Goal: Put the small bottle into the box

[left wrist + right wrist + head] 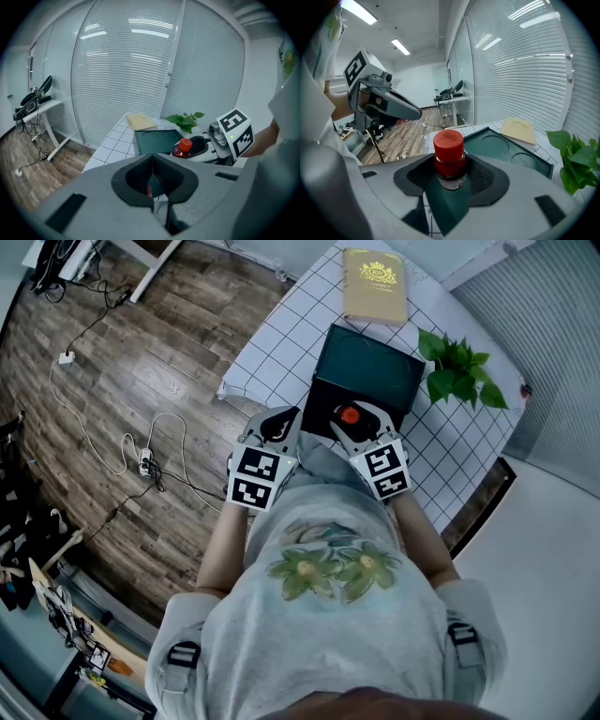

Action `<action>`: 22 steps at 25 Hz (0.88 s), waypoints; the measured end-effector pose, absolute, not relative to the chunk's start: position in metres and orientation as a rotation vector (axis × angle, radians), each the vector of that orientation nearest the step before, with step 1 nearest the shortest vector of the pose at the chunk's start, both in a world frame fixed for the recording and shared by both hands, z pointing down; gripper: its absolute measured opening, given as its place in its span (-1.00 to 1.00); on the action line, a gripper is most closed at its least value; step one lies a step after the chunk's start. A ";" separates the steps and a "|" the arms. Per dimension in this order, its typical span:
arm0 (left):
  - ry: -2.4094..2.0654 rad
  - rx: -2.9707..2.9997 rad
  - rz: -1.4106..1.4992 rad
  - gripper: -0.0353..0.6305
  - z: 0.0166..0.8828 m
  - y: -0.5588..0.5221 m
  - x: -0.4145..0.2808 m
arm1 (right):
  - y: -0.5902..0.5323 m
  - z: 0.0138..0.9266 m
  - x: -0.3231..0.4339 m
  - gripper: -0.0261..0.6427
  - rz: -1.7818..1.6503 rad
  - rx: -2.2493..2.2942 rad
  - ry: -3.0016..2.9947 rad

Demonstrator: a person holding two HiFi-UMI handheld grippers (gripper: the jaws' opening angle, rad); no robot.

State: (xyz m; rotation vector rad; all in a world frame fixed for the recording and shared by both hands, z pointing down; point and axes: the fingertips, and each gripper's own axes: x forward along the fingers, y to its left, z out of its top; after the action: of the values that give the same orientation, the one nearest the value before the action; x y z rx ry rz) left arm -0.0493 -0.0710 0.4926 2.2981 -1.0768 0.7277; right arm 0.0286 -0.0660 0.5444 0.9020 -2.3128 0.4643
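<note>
At the far left of the head view we see a wooden floor (pixel 141 362) with white cables (pixel 103 442) lying on it. Next comes the left gripper (pixel 152 158). Its two jaws are pressed together at the tips, and we see nothing gripped between them.

To its right, the right gripper (pixel 451 180) is clenched on the small bottle (pixel 449 157). The bottle stands upright, with its long axis vertical and its red cap pointing up. The dark pads (pixel 487 178) press on its dark red body from both sides, and the cap and neck rise above the jaws. A pale label goes around the lower part of the bottle, and there are raised marks on the cap, but we cannot read either.

In the head view the bottle is at the near edge of the box (pixel 370 367), on the side close to the person. We cannot tell whether it is over the box or just in front of it. The box is dark green, lies open on the table (pixel 291 324) with a white squared cover, and shows two round hollows.

Behind the box lies a yellow booklet (pixel 374 285) with a gold crest, whose print is too small to read. At the right of the box stands a green plant (pixel 459 367).
</note>
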 end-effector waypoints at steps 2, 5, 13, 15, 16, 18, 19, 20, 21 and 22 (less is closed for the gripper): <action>-1.077 2.297 0.728 -0.86 0.493 -0.071 -0.050 | -0.066 0.547 0.029 -0.28 0.461 0.897 -2.312; -1.078 2.295 0.725 -0.86 0.493 -0.072 -0.050 | -0.066 0.550 0.028 -0.27 0.464 0.890 -2.307; -1.072 2.291 0.728 -0.86 0.496 -0.075 -0.051 | -0.066 0.557 0.028 -0.28 0.478 0.878 -2.286; -1.070 2.290 0.729 -0.86 0.497 -0.075 -0.051 | -0.066 0.559 0.029 -0.27 0.479 0.876 -2.282; -1.070 2.290 0.729 -0.86 0.497 -0.076 -0.050 | -0.066 0.560 0.029 -0.27 0.479 0.875 -2.280; -1.070 2.288 0.729 -0.86 0.498 -0.077 -0.051 | -0.067 0.561 0.029 -0.28 0.480 0.873 -2.277; -1.070 2.288 0.727 -0.86 0.498 -0.078 -0.051 | -0.068 0.562 0.028 -0.27 0.482 0.871 -2.275; -1.071 2.287 0.726 -0.86 0.498 -0.078 -0.052 | -0.068 0.562 0.028 -0.27 0.483 0.869 -2.273; -1.069 2.285 0.728 -0.86 0.498 -0.079 -0.052 | -0.068 0.563 0.028 -0.27 0.484 0.867 -2.272; -1.067 2.284 0.731 -0.86 0.499 -0.079 -0.053 | -0.069 0.564 0.027 -0.27 0.485 0.865 -2.269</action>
State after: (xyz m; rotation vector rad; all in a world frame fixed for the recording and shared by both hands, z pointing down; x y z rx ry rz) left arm -0.0528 -0.0785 0.4991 2.2840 -1.0669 0.7310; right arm 0.0272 -0.0686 0.5643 0.8653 -2.2692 0.4847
